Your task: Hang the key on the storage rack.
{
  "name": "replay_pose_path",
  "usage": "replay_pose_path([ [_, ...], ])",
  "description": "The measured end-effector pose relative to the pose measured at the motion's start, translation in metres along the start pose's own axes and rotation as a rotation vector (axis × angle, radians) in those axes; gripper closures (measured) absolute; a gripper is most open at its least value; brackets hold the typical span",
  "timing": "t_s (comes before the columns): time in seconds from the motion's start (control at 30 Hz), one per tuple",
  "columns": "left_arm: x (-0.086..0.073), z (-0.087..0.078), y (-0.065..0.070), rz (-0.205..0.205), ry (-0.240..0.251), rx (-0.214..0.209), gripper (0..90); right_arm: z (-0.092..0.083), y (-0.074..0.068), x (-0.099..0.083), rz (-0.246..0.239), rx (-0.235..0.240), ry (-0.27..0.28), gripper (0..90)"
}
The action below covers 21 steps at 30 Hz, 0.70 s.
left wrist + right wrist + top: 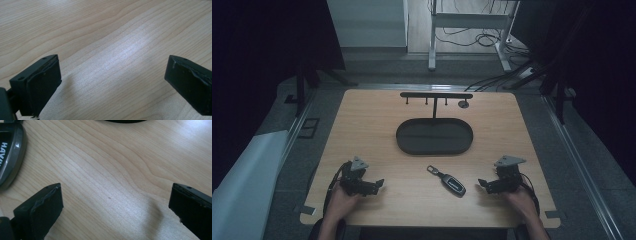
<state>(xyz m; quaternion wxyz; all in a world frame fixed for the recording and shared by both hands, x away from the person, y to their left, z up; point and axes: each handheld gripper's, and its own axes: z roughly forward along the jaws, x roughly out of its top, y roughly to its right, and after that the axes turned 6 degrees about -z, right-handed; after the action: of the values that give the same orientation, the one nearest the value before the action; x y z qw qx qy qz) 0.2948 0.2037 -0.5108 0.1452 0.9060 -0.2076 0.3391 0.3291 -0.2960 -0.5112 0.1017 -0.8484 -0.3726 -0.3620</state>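
A dark car key fob (449, 181) with a small ring end lies on the wooden table (422, 200), between my two grippers and just in front of a black oval tray (434, 136). My left gripper (379, 184) rests low at the front left, its jaws wide open over bare wood (110, 75). At the front right, my right gripper (482, 184) points left toward the fob with its jaws open and nothing between them (115, 202). In the right gripper view the fob's grey edge (11, 152) sits at the upper left, beyond the left jaw.
A black rack (436, 95) with small hooks stands on a post behind the tray, and a small round disc (463, 104) lies at its right end. Dark curtains flank the table, and cables run over the floor beyond.
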Motion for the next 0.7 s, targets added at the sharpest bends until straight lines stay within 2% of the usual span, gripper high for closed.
replay_pose_path([
  [0.37,-0.0011,0.0018,0.0013,0.014,0.002,0.022,1.2,0.0003,0.0001,-0.0002,0.024,0.016,-0.005,0.0],
  [0.7,-0.0019,0.0033,0.0016,0.023,0.001,0.033,1.2,-0.0016,-0.0006,0.0,0.02,0.029,-0.007,0.0],
])
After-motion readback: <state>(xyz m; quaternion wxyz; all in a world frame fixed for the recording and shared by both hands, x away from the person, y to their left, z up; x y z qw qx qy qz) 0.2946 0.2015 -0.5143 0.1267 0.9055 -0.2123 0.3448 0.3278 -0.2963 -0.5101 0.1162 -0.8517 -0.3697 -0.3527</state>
